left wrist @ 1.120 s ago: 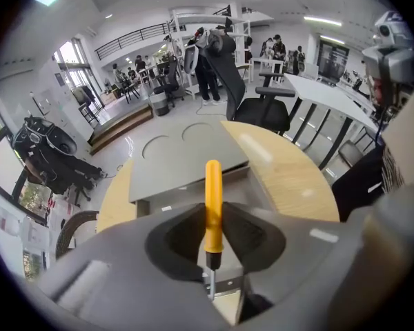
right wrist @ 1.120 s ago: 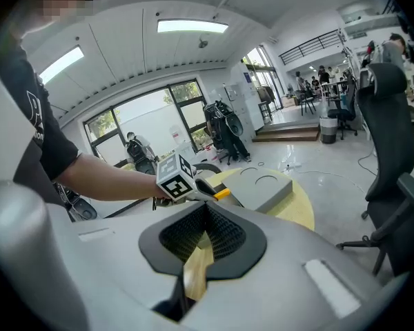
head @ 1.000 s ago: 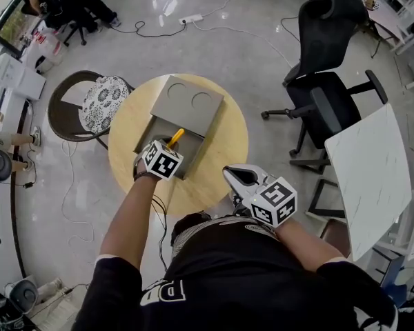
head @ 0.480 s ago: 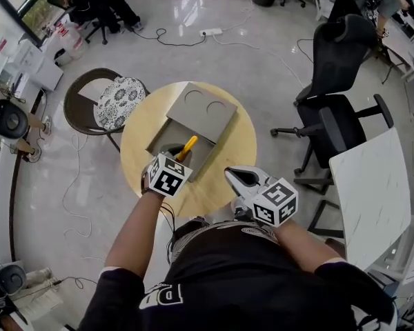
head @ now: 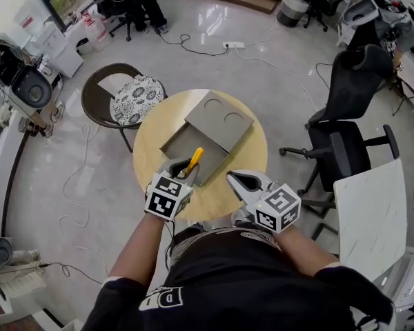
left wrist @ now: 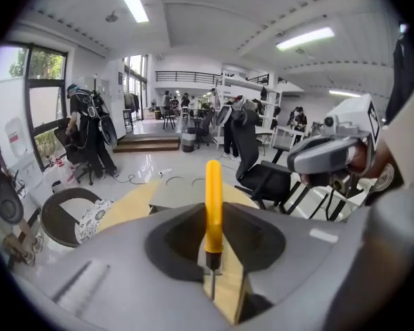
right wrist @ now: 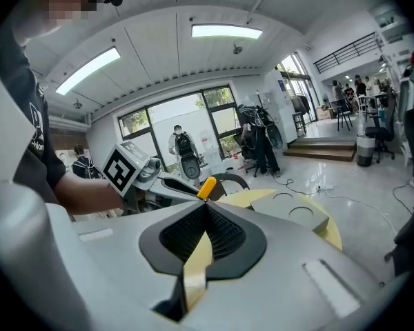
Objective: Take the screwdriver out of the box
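Left tool (head: 185, 172) pinches the yellow-handled screwdriver (head: 194, 160) near its shaft, seemingly just above the open box (head: 217, 119), though height is hard to judge. Right tool (head: 242, 179) sits pressed together, empty. Setting the screwdriver on the tabletop (head: 252, 163) remains.

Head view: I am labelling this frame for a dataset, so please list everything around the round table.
table: one, yellow, mid-floor.
box: one, grey, on the table.
screwdriver: one, yellow handle, over the box's near end.
chair: one, brown, patterned cushion, left of table.
office chair: black, right of table; count unclear.
desk: one, white, far right.
power strip: one, white, floor beyond table.
left claw: one, grey-white, shut on the screwdriver.
right claw: one, white, empty, at table's near edge.
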`<state>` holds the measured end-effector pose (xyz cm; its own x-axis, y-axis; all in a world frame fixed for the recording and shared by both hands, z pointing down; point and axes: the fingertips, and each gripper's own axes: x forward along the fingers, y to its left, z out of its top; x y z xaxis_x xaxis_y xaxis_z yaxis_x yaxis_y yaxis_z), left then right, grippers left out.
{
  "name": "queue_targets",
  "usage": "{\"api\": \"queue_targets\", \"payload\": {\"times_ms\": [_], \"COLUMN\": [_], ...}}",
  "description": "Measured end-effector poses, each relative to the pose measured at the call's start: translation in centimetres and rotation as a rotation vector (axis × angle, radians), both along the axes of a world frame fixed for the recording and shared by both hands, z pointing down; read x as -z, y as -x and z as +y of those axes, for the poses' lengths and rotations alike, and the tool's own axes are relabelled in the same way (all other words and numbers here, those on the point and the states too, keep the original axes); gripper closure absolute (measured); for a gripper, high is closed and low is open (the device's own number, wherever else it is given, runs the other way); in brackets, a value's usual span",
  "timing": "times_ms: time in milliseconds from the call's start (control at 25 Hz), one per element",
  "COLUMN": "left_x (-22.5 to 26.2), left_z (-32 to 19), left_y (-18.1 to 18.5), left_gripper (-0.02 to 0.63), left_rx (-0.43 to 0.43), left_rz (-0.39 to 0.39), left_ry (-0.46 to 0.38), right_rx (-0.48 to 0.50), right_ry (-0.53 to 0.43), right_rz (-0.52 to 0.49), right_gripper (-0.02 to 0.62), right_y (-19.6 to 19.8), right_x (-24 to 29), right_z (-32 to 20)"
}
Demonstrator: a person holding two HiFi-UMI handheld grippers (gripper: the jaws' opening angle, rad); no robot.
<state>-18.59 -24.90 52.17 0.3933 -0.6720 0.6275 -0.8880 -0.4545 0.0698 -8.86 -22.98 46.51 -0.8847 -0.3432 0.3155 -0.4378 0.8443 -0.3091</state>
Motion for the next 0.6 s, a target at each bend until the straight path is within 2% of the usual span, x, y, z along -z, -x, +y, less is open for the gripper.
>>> {"api": "queue_targets", "payload": {"times_ms": [320,600], "left_x": [2.8,3.4], "left_z": [2.7,4.6], "left_y": [2.6,3.3], "left_gripper": [0.469,0.469], "left_rx": [0.15,0.236], "left_rz": [0.156,0.221], "left_ry": [-0.054,-0.087], "right_rx": [0.071,0.115], "right_ry": [-0.018,-0.027], "right_rz": [-0.005,0.002], "right_gripper": [0.595,0.595], "right_y": [1.9,2.7], "right_x": [1.2,1.5], "right_z": [0.0,-0.2]}}
